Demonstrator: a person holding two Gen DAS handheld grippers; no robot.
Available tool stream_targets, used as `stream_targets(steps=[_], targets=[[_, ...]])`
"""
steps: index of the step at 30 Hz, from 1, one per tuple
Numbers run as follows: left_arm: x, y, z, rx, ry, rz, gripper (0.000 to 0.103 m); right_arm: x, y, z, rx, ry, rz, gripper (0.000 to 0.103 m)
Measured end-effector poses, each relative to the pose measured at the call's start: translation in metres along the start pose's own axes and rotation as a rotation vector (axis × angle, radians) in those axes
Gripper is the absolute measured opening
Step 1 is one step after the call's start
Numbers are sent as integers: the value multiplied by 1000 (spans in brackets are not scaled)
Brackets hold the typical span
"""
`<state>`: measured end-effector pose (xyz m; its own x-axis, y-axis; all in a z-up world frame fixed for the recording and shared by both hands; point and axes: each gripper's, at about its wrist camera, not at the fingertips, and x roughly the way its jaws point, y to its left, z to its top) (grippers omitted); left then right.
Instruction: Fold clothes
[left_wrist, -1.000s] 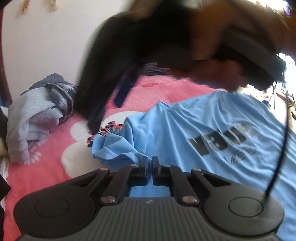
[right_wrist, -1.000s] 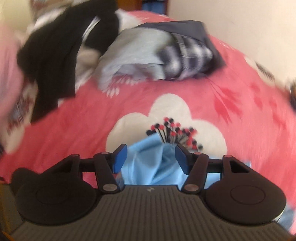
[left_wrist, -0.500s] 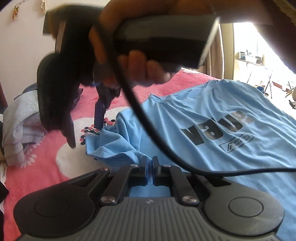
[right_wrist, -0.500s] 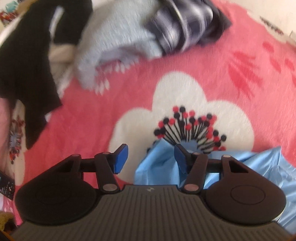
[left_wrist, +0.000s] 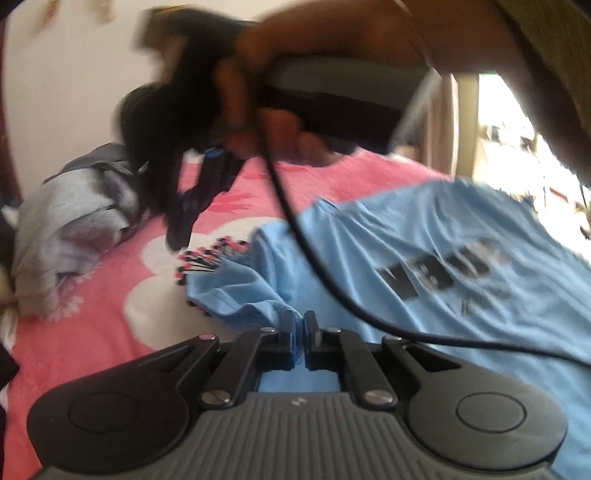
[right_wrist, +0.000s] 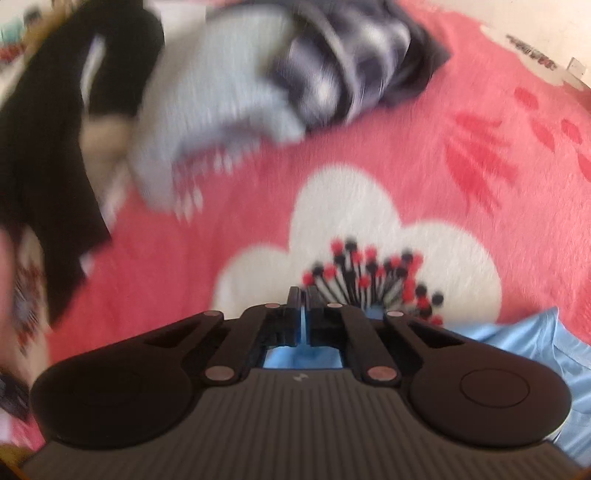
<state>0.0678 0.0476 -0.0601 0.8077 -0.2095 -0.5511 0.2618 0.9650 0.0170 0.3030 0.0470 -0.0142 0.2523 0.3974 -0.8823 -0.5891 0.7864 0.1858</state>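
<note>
The right tongs (right_wrist: 303, 299) have just snapped together: a moment ago their two blue pads stood apart over the edge of the light blue T-shirt (left_wrist: 424, 258), and now they are pressed tight, with a thin strip of blue cloth showing between them, so I judge that they pinch the shirt's edge, though the blur does not let me be fully sure. The left tongs (left_wrist: 300, 325) have not changed; they are clenched on a bunched fold of the same shirt, near the sleeve. The shirt lies spread on the pink bed cover (left_wrist: 92, 332) with the white flower, printed side up, reaching to the right and far side, and its left edge is gathered just beside the flower's dark stamens (right_wrist: 373, 273). In the left wrist view the person's hand (left_wrist: 280, 122) holds the right tool above this edge, its cable (left_wrist: 314, 258) hanging across the shirt. A pile of grey and checked clothes (left_wrist: 70, 221) waits far left, well apart. With both tongs now holding the shirt, the first fold can probably begin.
</note>
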Motion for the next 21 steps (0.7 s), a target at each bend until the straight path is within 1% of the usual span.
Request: stream_targets(steps=[4, 7, 8, 10, 12, 14, 16, 18, 21], targets=[[-18, 36, 6, -172, -14, 9, 5, -13, -7, 14, 63, -92, 55, 0], [-17, 55, 4, -236, 6, -1, 5, -8, -6, 25, 71, -73, 83, 0], [-15, 58, 3, -246, 16, -7, 5, -4, -5, 28, 68, -36, 97, 1], [-12, 57, 0, -240, 24, -26, 5, 8, 1, 31, 43, 61, 94, 2], [-10, 51, -2, -233, 27, -58, 5, 17, 9, 31, -2, 157, 39, 4], [-6, 43, -4, -224, 34, -89, 5, 25, 9, 31, 18, 224, 12, 9], [0, 33, -6, -203, 42, -113, 5, 33, 7, 31, 56, 288, -6, 18], [4, 23, -7, -173, 51, -130, 5, 39, 4, 30, 95, 325, -9, 20], [9, 14, -9, -149, 59, -146, 5, 42, 5, 29, 106, 341, -27, 22]])
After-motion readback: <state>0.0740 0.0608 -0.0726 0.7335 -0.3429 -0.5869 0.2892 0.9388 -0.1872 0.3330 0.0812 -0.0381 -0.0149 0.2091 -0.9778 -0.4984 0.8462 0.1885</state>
